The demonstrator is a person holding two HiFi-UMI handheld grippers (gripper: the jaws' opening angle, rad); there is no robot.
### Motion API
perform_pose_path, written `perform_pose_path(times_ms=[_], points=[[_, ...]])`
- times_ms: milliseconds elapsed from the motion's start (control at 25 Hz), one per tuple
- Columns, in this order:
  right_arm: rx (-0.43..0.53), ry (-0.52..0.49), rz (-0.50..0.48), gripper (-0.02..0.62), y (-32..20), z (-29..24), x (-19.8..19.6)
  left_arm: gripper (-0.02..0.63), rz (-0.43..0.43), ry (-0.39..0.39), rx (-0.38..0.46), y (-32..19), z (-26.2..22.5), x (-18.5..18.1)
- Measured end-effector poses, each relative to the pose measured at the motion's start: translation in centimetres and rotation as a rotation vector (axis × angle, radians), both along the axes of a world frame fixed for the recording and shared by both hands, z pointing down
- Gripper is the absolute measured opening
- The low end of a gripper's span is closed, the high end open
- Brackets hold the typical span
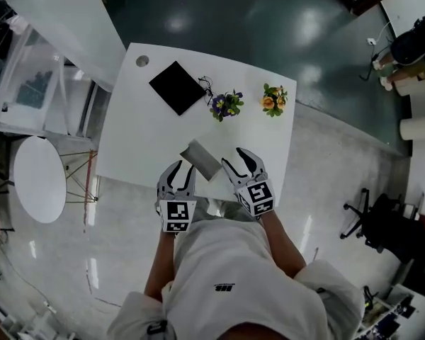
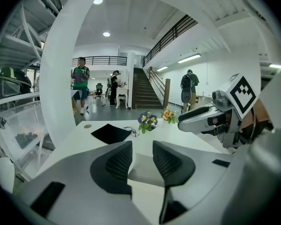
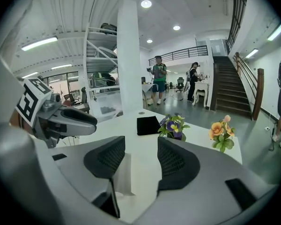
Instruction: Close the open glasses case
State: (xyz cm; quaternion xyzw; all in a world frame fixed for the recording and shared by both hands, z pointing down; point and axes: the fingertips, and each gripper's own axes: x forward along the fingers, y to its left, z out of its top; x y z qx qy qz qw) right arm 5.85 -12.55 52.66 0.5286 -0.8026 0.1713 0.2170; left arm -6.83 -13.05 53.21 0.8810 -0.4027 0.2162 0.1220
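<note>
At the table's (image 1: 131, 137) near edge, the case (image 1: 204, 160) lies between both grippers, angled to the edge. It isn't closed yet, I'd say: a pale flap stands up along one long side, with a flat grey panel beside it. Left gripper (image 2: 141, 144) has its jaws spread with nothing pinched; the grey panel lies just beyond them. Right gripper (image 3: 141, 139) is likewise spread and empty, with the flap by its left jaw. No contact is visible. All the closing work is left: fold the flap over and press it down.
</note>
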Motion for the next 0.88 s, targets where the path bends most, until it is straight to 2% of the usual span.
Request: perform_pose_path(times_ms=[320,880], points=[[-0.03,0.016,0.024,0.215,-0.7,2.0,0.1,0.147,0.055,0.001,-0.042,-0.7,2.8,0.7],[-0.068,0.003,-0.061,0.215,-1.9,5.4,0.3,0.141,0.006,-0.051,-0.096,-0.7,6.7,1.9]])
